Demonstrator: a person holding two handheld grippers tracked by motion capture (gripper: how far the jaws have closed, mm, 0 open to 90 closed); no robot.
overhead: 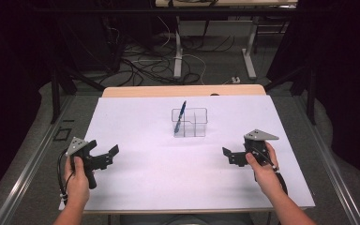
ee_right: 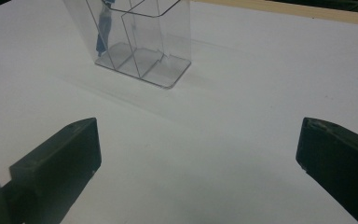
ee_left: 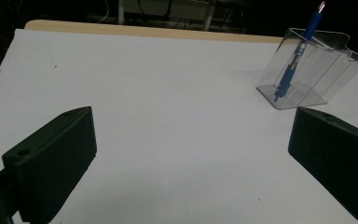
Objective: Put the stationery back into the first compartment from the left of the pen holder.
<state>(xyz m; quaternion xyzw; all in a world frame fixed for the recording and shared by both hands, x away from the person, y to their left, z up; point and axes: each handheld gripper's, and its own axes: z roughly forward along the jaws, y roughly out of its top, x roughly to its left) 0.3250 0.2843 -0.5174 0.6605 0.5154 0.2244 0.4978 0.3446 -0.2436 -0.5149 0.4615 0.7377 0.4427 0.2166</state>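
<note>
A clear plastic organizer (overhead: pixel 190 123) with several compartments stands upright in the middle of the white table (overhead: pixel 145 178). A blue pen (overhead: pixel 180 116) leans in its left compartment, tip down. My left gripper (overhead: pixel 107 155) is held low over the table's front left, open, nothing between its jaws. My right gripper (overhead: pixel 229 156) sits at the front right, open and empty as well. In the left gripper view the organizer (ee_left: pixel 314 70) and the blue pen (ee_left: pixel 296 56) are far to the upper right. In the right gripper view the organizer (ee_right: pixel 140 39) stands ahead at upper left.
The wooden table edge (overhead: pixel 183 90) runs along the far side of the white surface. Beyond it are desk legs (overhead: pixel 178 51) and tangled cables (overhead: pixel 140 65) on the floor. Dark curtains close both sides.
</note>
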